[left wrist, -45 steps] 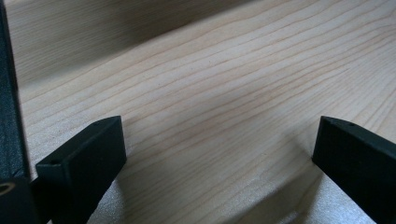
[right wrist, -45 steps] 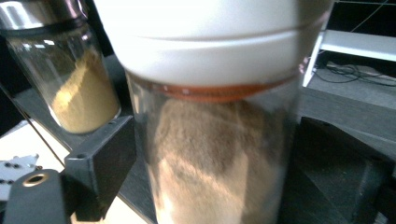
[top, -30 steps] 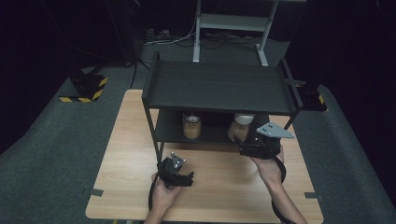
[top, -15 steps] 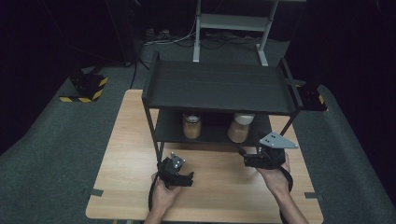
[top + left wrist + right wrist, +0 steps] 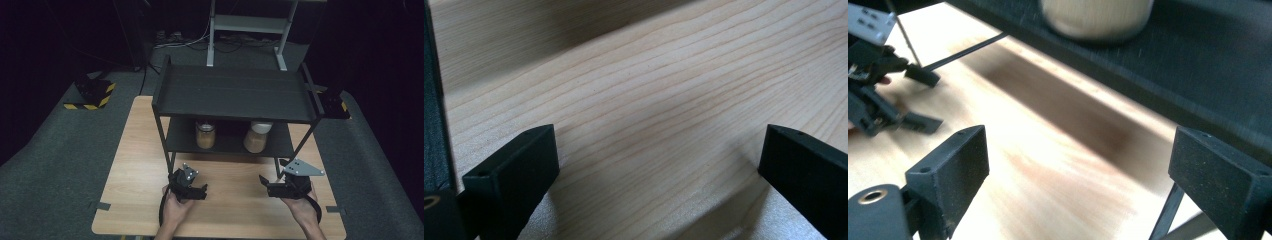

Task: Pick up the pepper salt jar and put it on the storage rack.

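Note:
A black two-tier shelf rack (image 5: 235, 92) stands on the wooden table (image 5: 140, 150). On its lower shelf sit two jars with tan contents: the left jar (image 5: 205, 135) and the white-lidded right jar (image 5: 256, 137). My left gripper (image 5: 201, 191) rests low over the table in front of the rack's left leg; in its own view the left gripper (image 5: 659, 150) is open over bare wood. My right gripper (image 5: 265, 186) sits near the rack's front right leg, pointing left. Seen from its own camera, the right gripper (image 5: 1078, 160) is open and empty, with a blurred jar (image 5: 1095, 17) on the shelf above.
The rack's thin front right leg (image 5: 278, 167) stands right beside my right gripper. The other gripper (image 5: 878, 100) appears at the left of the right gripper view. A yellow-and-black striped block (image 5: 92, 95) lies on the grey carpet at left, and a metal stand (image 5: 245, 25) is behind the table.
My right gripper has drawn back from the lower shelf toward the table's near edge and sunk lower. The left gripper has stayed where it was.

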{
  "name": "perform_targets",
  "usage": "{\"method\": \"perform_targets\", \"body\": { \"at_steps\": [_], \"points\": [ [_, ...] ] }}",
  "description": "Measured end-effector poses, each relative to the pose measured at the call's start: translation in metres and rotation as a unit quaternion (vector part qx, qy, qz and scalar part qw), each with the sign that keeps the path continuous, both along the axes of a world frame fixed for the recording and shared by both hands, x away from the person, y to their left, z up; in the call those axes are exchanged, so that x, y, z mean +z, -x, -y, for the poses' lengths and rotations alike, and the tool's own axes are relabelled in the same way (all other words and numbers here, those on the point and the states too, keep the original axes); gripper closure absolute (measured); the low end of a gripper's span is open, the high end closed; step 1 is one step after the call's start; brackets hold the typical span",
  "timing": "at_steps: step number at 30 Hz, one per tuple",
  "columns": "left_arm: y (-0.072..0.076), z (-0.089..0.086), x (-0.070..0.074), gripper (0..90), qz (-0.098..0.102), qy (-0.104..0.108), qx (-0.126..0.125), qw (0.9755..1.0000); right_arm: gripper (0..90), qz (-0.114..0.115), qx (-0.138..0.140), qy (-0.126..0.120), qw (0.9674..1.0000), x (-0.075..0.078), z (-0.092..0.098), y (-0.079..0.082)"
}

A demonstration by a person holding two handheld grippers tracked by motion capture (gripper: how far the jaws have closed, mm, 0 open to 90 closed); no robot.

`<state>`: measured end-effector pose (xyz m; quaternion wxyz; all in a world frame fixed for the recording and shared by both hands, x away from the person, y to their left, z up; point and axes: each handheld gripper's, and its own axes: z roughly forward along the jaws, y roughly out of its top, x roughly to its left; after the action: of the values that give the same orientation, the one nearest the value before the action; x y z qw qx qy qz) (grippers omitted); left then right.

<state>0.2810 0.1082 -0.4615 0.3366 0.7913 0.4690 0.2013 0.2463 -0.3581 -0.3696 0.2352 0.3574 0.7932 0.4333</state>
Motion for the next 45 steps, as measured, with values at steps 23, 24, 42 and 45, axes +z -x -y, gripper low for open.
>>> {"method": "perform_targets", "body": {
  "at_steps": [23,24,42,45],
  "points": [
    [0.000,0.000,0.000,2.8,0.000,0.000,0.000,1.0000,8.8,-0.071,-0.063,0.009,0.9954,-0.064,0.026,0.003],
    [0.000,0.000,0.000,2.8,0.000,0.000,0.000,1.0000,8.8,-0.075,-0.069,0.007,0.9948,-0.068,0.027,0.003],
    [0.002,0.001,0.000,3.1,0.000,0.000,0.003,1.0000,9.4,-0.089,-0.101,0.003,0.9909,-0.093,0.036,0.002],
    [0.002,0.001,0.001,3.1,-0.001,-0.002,0.002,1.0000,9.5,-0.089,-0.103,0.003,0.9907,-0.093,0.036,0.002]
  ]
}}
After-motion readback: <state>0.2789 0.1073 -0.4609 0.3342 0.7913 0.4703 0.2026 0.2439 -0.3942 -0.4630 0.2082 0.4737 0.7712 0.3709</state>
